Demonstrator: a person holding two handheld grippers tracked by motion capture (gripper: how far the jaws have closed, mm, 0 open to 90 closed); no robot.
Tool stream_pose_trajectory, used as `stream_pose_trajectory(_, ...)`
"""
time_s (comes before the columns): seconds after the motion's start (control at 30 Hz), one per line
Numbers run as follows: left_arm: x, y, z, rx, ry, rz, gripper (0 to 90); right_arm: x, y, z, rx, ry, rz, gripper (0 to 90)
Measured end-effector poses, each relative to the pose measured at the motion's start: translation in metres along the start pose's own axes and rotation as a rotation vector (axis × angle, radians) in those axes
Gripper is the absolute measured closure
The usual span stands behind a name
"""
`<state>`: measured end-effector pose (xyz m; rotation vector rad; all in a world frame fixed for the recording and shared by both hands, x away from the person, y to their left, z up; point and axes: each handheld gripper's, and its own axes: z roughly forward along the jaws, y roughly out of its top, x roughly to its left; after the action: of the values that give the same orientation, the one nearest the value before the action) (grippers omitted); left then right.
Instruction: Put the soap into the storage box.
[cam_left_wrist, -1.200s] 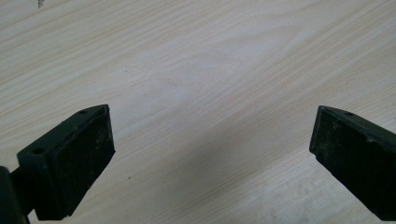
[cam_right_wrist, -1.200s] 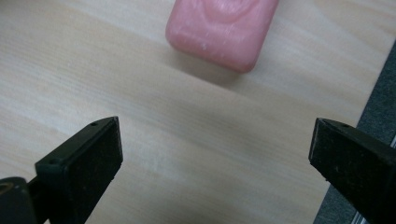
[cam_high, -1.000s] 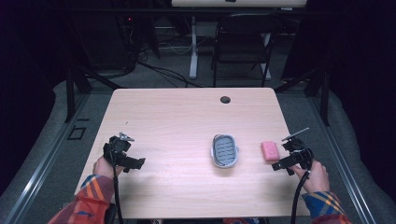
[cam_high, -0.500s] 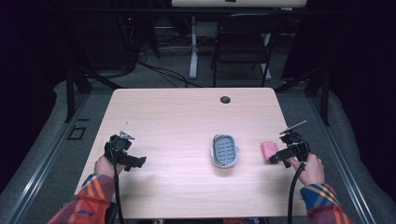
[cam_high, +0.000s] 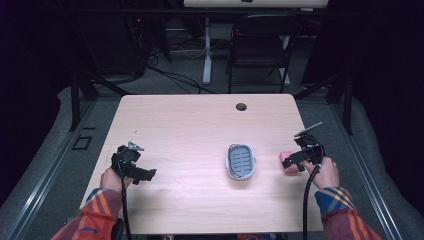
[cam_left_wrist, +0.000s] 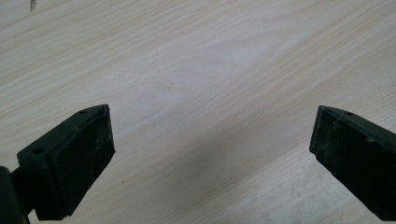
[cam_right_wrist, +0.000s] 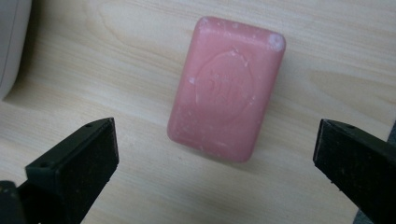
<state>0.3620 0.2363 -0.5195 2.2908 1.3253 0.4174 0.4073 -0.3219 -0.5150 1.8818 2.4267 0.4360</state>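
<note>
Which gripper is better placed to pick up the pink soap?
The right gripper: its jaws stand open with the pink soap just ahead on the table. The left gripper sits far across, over bare wood.

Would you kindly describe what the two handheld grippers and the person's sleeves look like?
Both the left gripper and the right gripper are black, with blocky, scuffed jaw pads, a black trailing cable and a grey plate on top. The sleeves are plaid in red, orange and blue.
</note>
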Motion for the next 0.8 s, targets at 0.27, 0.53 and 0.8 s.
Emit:
stream_pose_trajectory(0.27, -0.002, 0.002, 0.002, 0.016, -0.007, 0.008, 0.0, 0.005, 0.012, 0.01, 0.021, -0.017, 0.014, 1.8)
stream_pose_trajectory(0.53, -0.003, 0.005, 0.004, 0.014, -0.034, 0.017, 0.0, 0.005, 0.017, 0.017, 0.036, -0.06, 0.06, 9.5)
stream_pose_trajectory(0.8, -0.001, 0.002, 0.003, 0.02, -0.031, 0.009, 0.1, 0.004, 0.023, 0.023, 0.034, -0.064, 0.072, 17.2)
